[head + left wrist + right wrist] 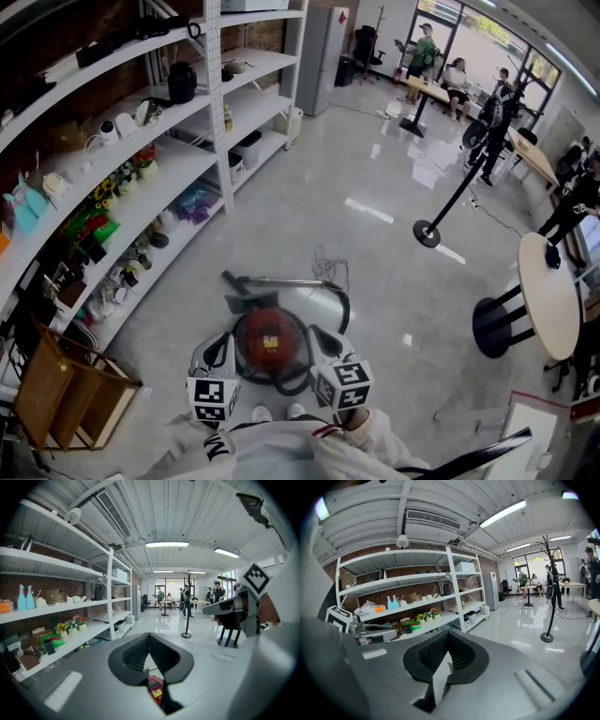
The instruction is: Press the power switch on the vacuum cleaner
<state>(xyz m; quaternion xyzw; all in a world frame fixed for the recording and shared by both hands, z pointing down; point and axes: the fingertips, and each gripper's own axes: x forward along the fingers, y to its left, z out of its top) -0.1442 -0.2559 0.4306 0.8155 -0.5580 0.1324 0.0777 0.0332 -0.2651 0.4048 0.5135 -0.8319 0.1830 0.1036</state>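
Note:
A round red vacuum cleaner (267, 339) sits on the floor right in front of the person's feet. Its black hose (343, 307) curls round it, and a metal wand (286, 280) lies just beyond. My left gripper (228, 335) hangs over the canister's left edge and my right gripper (316, 330) over its right edge, both above it. In the left gripper view the jaws of the left gripper (149, 635) meet at the tips with nothing held, and a strip of the red vacuum cleaner (155, 688) shows below them. The right gripper (447, 633) is likewise shut and empty.
White shelving (141, 178) full of small items runs along the left. A wooden crate (66, 389) stands at the lower left. A black stanchion (427, 232) and a round table (548, 295) stand to the right. People are far off by the windows.

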